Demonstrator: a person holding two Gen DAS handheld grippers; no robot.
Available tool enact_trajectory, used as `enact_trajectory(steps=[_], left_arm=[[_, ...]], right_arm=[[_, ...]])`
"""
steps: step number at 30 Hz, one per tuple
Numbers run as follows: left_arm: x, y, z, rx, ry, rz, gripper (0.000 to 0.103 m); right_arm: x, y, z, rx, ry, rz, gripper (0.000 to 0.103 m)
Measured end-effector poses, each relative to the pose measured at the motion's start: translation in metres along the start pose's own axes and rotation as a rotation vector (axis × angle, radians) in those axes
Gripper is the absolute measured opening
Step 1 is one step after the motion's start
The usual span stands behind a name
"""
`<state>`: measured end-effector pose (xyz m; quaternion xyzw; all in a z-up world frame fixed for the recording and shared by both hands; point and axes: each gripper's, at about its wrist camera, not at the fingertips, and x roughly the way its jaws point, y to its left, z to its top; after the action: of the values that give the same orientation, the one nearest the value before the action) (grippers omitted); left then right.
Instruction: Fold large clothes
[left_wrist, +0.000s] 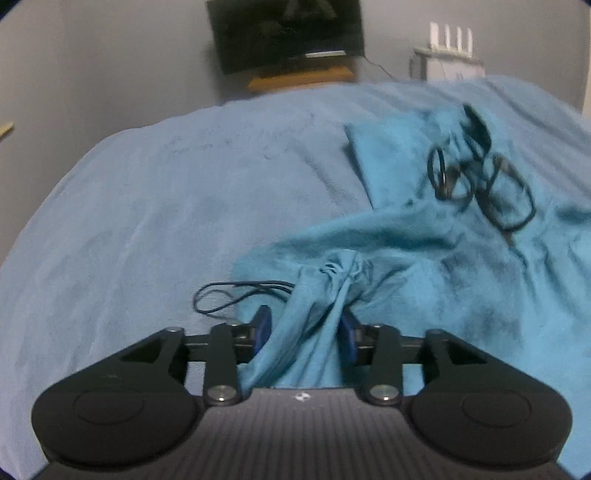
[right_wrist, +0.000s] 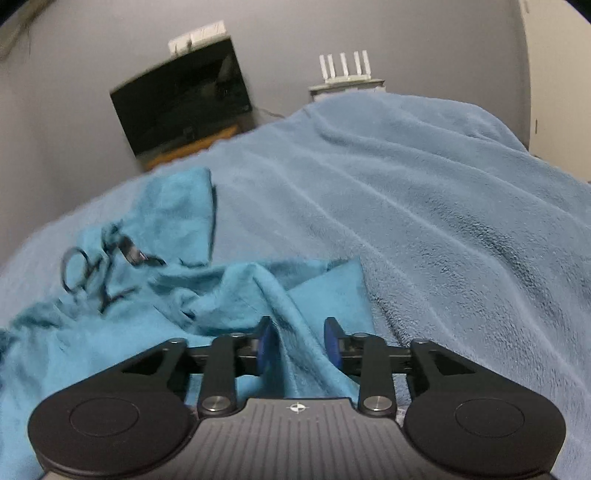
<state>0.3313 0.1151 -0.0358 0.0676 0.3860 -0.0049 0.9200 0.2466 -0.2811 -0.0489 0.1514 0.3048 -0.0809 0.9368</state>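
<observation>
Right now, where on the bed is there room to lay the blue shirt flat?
The light blue blanket lies bare between the teal garment and the TV wall. A second bare stretch runs from the garment's edge toward the white router. It is crowded near the left gripper and right gripper, with bunched cloth and a loose cord.

A: Where does the left wrist view look from?

B: From just behind the left gripper (left_wrist: 304, 328), low and close over the bed (left_wrist: 147, 206), facing the far wall with the dark screen (left_wrist: 286, 31).

A: And the right wrist view?

B: Likewise behind the right gripper (right_wrist: 297, 343), low and near, tilted, facing the same wall.

A: What do they share?

B: The teal garment (left_wrist: 424, 251) (right_wrist: 110, 332), its black print (left_wrist: 476, 173) (right_wrist: 99, 269), the bed (right_wrist: 443, 221), the screen (right_wrist: 184, 99) and the white router (left_wrist: 450, 38) (right_wrist: 345, 68).
</observation>
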Motion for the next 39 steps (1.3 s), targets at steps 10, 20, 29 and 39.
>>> enact_trajectory(steps=[10, 20, 29, 39], left_arm=[[-0.096, -0.049, -0.049, 0.070, -0.139, -0.163, 0.073], [-0.078, -0.046, -0.127, 0.080, -0.022, -0.013, 0.074], [-0.127, 0.026, -0.146, -0.130, -0.009, 0.048, 0.074], [-0.193, 0.011, -0.182, -0.338, 0.008, -0.181, 0.085]], right_arm=[[-0.092, 0.046, -0.051, -0.211, -0.134, 0.174, 0.054], [-0.075, 0.057, -0.107, -0.466, -0.006, -0.022, 0.054], [-0.107, -0.031, -0.078, 0.001, -0.011, -0.151, 0.055], [-0.160, -0.072, -0.095, 0.359, 0.055, -0.033, 0.073]])
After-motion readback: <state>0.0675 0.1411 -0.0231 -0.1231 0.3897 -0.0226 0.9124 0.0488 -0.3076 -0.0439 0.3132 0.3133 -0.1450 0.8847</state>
